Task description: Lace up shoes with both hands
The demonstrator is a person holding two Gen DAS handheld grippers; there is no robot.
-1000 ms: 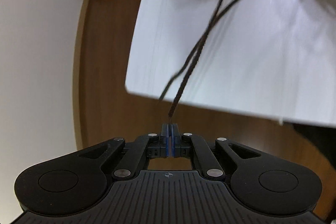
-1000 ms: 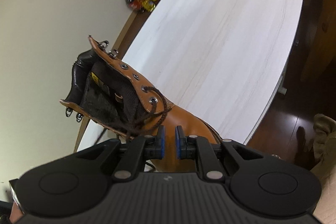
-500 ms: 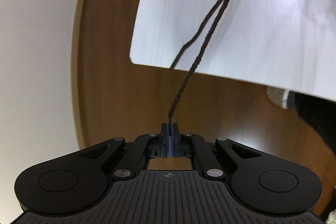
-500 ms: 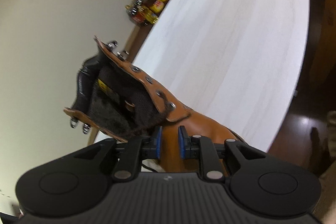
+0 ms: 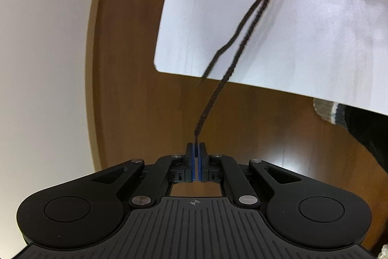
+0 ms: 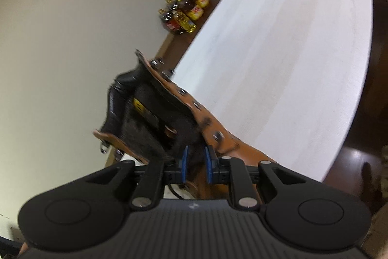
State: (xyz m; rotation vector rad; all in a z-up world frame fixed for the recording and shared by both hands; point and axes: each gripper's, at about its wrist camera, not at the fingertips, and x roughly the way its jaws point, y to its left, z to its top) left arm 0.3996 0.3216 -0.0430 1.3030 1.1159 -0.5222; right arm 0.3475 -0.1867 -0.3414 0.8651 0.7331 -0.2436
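The white table [image 6: 278, 60] is carrying the tan boot [image 6: 184, 120] at its near left corner. The right gripper [image 6: 196, 157], its jaws closing with nothing pinched yet, is hovering at the boot's eyelets. The left gripper [image 5: 196, 149] is clamping the dark lace [image 5: 245, 40], which is stretching off the table's near edge.

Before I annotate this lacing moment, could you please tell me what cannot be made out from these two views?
- Left wrist view: where the lace, pinched in the left gripper, meets the boot; the top edge cuts it off.
- Right wrist view: the boot eyelets are motion-blurred, so which are threaded is unclear.
- Right wrist view: whether the closing right gripper has lace between its pads; dark blur there.
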